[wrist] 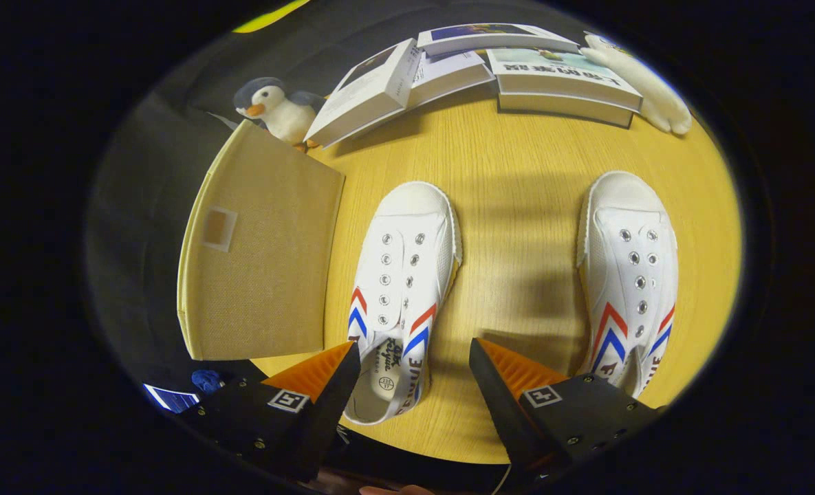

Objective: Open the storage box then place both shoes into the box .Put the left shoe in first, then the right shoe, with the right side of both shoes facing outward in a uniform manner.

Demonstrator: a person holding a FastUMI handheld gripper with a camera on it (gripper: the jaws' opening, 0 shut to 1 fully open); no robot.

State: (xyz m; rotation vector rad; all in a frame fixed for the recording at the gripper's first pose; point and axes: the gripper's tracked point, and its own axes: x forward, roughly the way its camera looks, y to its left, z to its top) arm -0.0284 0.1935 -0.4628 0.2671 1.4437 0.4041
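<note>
The gripper [414, 361] hangs above the near edge of the round wooden table [517, 179], pointing down and forward, its two fingers spread wide and grasping nothing. The heel end of the left-hand shoe [401, 289] lies between the fingers, nearer the left one, toe pointing away. The other shoe [631, 278] sits well apart to the right, beside the right finger, also toe-away. Both are white with red and blue chevrons on the sides.

At the left edge of the table stands the storage box [263, 254], a tan fabric box with its lid shut and a small patch on the cloth; what is inside cannot be seen. On the far side lie several books [562, 82], with a plush penguin [280, 110] behind the box and a white plush toy [644, 82] at the far right.
</note>
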